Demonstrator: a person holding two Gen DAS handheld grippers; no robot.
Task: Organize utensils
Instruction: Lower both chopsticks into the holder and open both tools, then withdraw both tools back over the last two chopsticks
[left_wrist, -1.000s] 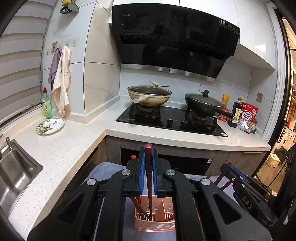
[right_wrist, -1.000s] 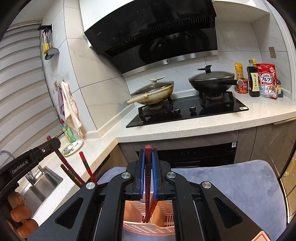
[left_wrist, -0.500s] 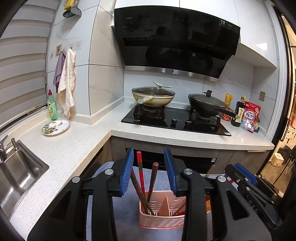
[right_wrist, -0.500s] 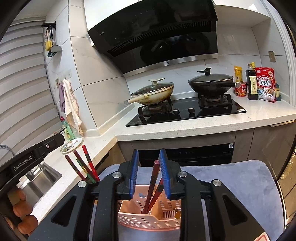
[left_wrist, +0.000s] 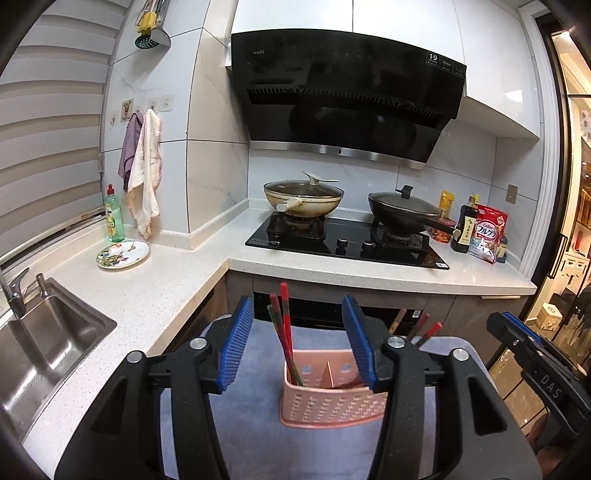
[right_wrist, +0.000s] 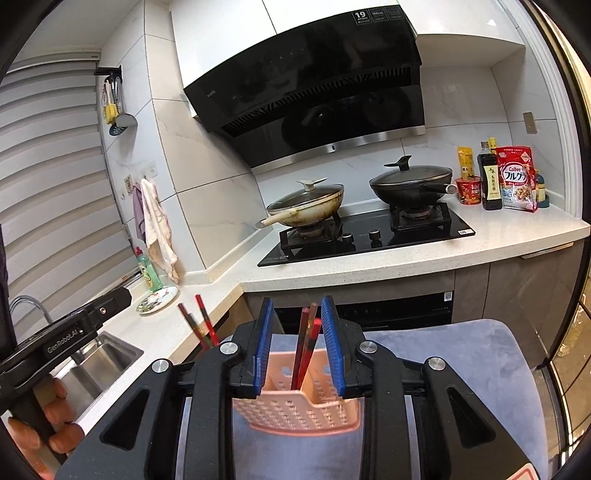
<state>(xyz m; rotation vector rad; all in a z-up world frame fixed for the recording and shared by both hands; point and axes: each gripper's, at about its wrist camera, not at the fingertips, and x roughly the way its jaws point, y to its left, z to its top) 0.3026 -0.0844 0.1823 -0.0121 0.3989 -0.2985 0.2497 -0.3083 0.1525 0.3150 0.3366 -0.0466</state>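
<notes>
Both pairs of fingers stand wide apart with nothing in them. The left gripper (left_wrist: 301, 345) hangs over the pink basket (left_wrist: 332, 402), which sits on a blue-grey cushion (left_wrist: 255, 387); a bunch of red and dark chopsticks (left_wrist: 283, 328) rises between its fingers, nearer the left one and touching neither. The right gripper (right_wrist: 297, 345) frames the same basket (right_wrist: 295, 406) from the other side, with a second bunch of chopsticks (right_wrist: 306, 339) leaning up between its fingers, also untouched.

The chopsticks look thin, stiff, light and smooth, so I judge they would slip or swing if pinched near a tip; the surest hold is on the upper part of the shaft, above the basket rim, with the blue ridged pads (left_wrist: 236, 347) square across it. The basket looks like light perforated plastic, likely to slide or tip on the soft cushion if a stick is dragged sideways.

The basket's floor and the lower ends of the sticks are hidden behind its wall, and its right end is covered by the fingers in the left view. How many sticks stand in each compartment is hard to count. No loose utensils show on the table (left_wrist: 122, 306), though the gripper bodies block everything close below
</notes>
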